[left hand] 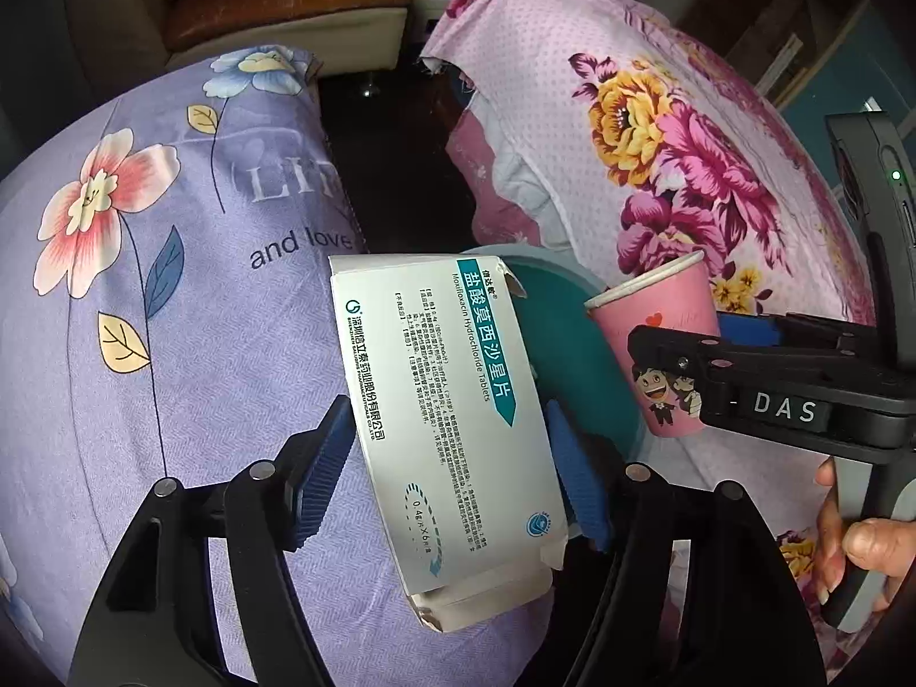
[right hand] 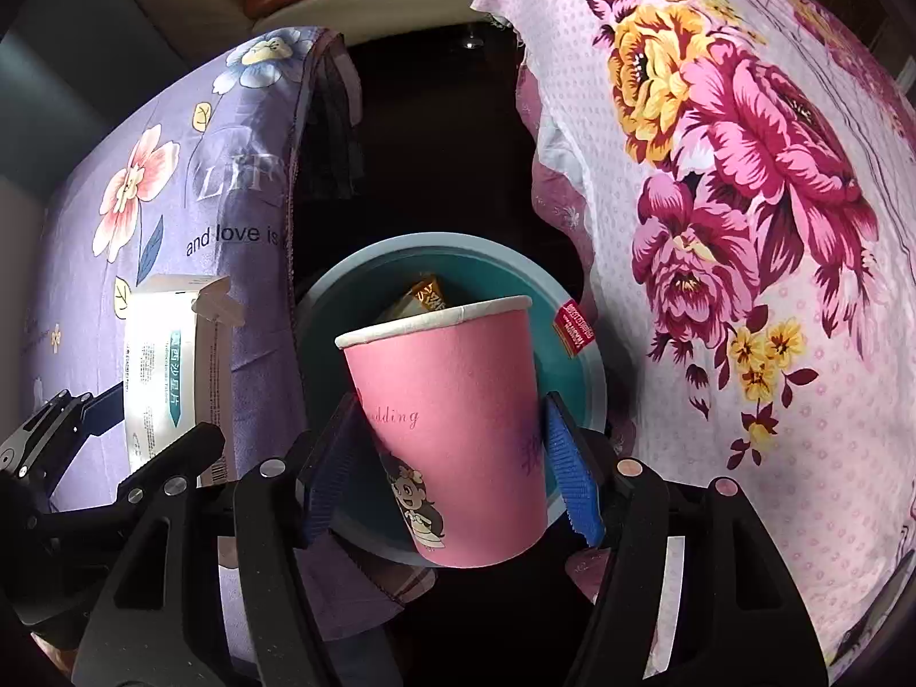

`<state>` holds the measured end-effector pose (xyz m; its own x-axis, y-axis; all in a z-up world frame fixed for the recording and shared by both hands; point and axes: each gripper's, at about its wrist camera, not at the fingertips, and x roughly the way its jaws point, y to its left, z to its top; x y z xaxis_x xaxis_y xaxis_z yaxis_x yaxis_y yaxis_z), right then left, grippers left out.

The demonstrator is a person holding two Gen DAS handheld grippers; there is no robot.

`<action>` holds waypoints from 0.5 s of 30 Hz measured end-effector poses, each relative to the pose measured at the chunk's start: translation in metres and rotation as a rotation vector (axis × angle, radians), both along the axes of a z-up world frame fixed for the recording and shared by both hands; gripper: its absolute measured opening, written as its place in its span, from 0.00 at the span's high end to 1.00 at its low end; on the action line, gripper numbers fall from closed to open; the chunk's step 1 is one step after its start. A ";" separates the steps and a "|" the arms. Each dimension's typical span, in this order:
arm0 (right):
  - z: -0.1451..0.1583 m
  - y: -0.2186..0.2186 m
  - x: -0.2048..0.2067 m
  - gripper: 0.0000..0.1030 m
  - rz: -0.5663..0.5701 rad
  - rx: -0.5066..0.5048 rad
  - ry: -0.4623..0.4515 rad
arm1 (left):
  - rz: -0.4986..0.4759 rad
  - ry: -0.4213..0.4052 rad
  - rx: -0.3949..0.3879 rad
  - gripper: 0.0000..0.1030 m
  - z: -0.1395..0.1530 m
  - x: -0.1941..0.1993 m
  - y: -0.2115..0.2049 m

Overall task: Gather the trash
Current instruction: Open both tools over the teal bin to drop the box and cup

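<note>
My left gripper [left hand: 449, 475] is shut on a white medicine box [left hand: 446, 418] with teal print, held over the purple cloth beside a teal bin [left hand: 578, 355]. My right gripper [right hand: 452, 469] is shut on a pink paper cup [right hand: 452, 429] with a cartoon couple, held above the teal bin [right hand: 578, 366]. The bin holds a yellow-brown packet [right hand: 426, 295], and a red packet [right hand: 572, 326] lies on its rim. The cup [left hand: 667, 343] and right gripper [left hand: 675, 363] show at the right of the left wrist view. The box [right hand: 172, 366] and left gripper [right hand: 166, 441] show at the left of the right wrist view.
A purple flowered cloth [left hand: 172, 315] covers a surface at the left, and a pink flowered cloth [left hand: 675, 131] covers one at the right. The bin stands in the dark gap between them. A brown sofa [left hand: 275, 6] stands at the back.
</note>
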<state>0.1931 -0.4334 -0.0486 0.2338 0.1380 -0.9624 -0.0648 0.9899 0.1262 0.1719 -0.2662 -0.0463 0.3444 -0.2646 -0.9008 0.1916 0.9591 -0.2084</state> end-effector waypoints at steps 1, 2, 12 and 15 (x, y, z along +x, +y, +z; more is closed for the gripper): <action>-0.002 -0.002 0.001 0.40 -0.006 0.006 0.002 | -0.007 -0.001 -0.001 0.32 0.000 0.001 -0.004; -0.003 -0.005 0.002 0.40 -0.011 0.012 0.005 | -0.013 -0.003 -0.002 0.30 0.000 0.002 -0.007; -0.008 -0.007 0.008 0.28 -0.027 0.026 0.021 | -0.001 -0.004 0.001 0.12 -0.001 0.003 -0.005; -0.007 -0.005 0.006 0.27 -0.032 0.026 0.026 | 0.011 0.002 -0.002 0.12 0.000 0.002 0.001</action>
<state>0.1990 -0.4382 -0.0551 0.2131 0.1555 -0.9646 -0.0299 0.9878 0.1527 0.1735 -0.2650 -0.0459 0.3456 -0.2624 -0.9010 0.1805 0.9608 -0.2106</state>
